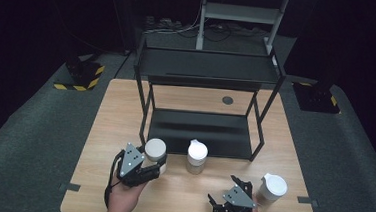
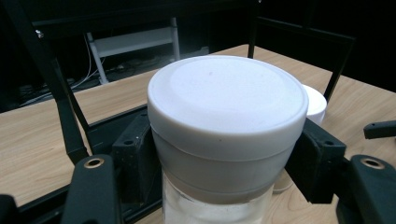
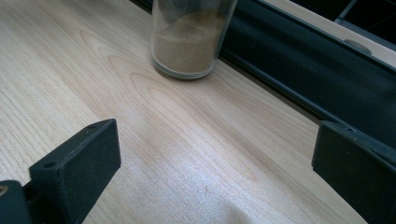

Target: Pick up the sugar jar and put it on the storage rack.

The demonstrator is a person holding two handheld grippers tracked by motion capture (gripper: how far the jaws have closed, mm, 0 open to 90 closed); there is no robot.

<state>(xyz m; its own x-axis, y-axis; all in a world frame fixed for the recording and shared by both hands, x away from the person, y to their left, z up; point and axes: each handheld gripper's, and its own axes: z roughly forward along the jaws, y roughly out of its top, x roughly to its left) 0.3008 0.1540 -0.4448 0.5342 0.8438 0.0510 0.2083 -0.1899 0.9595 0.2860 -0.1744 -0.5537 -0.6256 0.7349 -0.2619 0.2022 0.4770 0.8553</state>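
My left gripper is shut on a clear jar with a wide white lid, near the left front leg of the black rack. In the left gripper view the black pads press on both sides of that jar, just under the lid. A second white-lidded jar holding brown powder stands at the middle of the table. My right gripper rests low near the front edge and is open. In the right gripper view its jaws stand wide apart over bare wood, aimed at the brown-powder jar.
A black two-level metal rack occupies the back half of the wooden table; its lower shelf lies just behind the jars. A third white-lidded jar stands to the right of my right gripper. The table's front edge is close to both hands.
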